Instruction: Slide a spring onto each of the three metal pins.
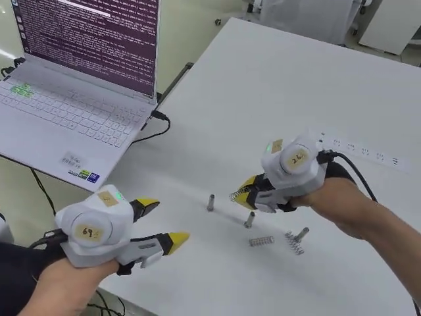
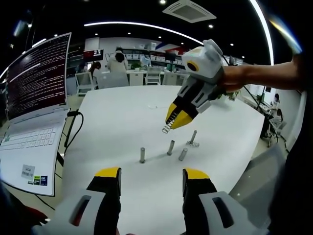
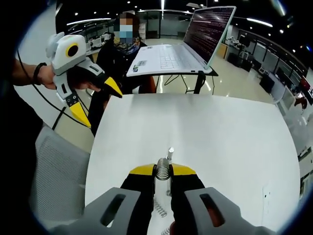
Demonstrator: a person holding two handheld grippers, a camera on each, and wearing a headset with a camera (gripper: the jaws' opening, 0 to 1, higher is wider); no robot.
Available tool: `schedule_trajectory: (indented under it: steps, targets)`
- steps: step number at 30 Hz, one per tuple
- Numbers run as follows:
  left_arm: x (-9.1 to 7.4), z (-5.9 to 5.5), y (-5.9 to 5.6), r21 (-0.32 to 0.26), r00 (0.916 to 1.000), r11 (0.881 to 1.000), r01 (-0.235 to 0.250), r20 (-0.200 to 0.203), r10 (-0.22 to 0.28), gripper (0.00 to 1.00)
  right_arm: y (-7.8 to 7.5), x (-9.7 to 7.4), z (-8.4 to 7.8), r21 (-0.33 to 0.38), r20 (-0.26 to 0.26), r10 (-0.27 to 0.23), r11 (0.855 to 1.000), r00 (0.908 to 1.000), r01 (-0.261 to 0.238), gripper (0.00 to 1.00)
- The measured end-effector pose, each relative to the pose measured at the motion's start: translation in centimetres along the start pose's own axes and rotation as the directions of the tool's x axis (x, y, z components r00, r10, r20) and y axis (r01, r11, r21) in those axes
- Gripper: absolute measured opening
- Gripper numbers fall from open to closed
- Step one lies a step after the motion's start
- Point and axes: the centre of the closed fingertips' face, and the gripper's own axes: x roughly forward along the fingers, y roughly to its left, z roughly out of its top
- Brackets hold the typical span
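I'm looking steeply down at the white table (image 1: 263, 79) from the headset. Both gripper cameras ride low, facing each other, sharing the metal pins (image 2: 170, 147).

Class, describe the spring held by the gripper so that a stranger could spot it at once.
On the white table beside the laptop, find the right gripper near the three metal pins. The spring is pinched between its yellow-tipped jaws, while two other springs lie loose on the table.

Right gripper (image 1: 244, 192) pinches spring (image 1: 235, 195) — near pin (image 1: 210, 202); left gripper (image 1: 169, 220) agape.
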Motion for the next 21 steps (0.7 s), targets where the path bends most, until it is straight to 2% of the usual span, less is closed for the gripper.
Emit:
schedule_trajectory:
  steps: [9,12,16,21]
  targets:
    - [-0.6,0.0,0.6,-0.023,0.9998,1.000,-0.014,0.016,0.015,0.48,-1.2,1.9,0.1,0.015,-0.030,-0.014,1.000,0.9995,0.015,0.09]
    - [-0.9,-0.1,0.9,-0.033,0.9996,0.999,-0.020,0.020,0.021,0.48,-1.6,2.7,0.5,-0.025,-0.057,-0.024,0.999,0.9981,0.023,0.09]
    - [-1.1,-0.2,1.1,-0.042,0.9994,0.999,-0.027,0.022,0.028,0.48,-2.1,3.8,1.3,-0.001,-0.049,-0.011,1.000,0.9987,0.011,0.09]
    - [-1.4,-0.2,1.3,-0.051,0.9991,0.998,-0.034,0.025,0.036,0.48,-1.9,5.5,0.8,-0.008,-0.081,0.007,1.000,0.9967,-0.007,0.09]
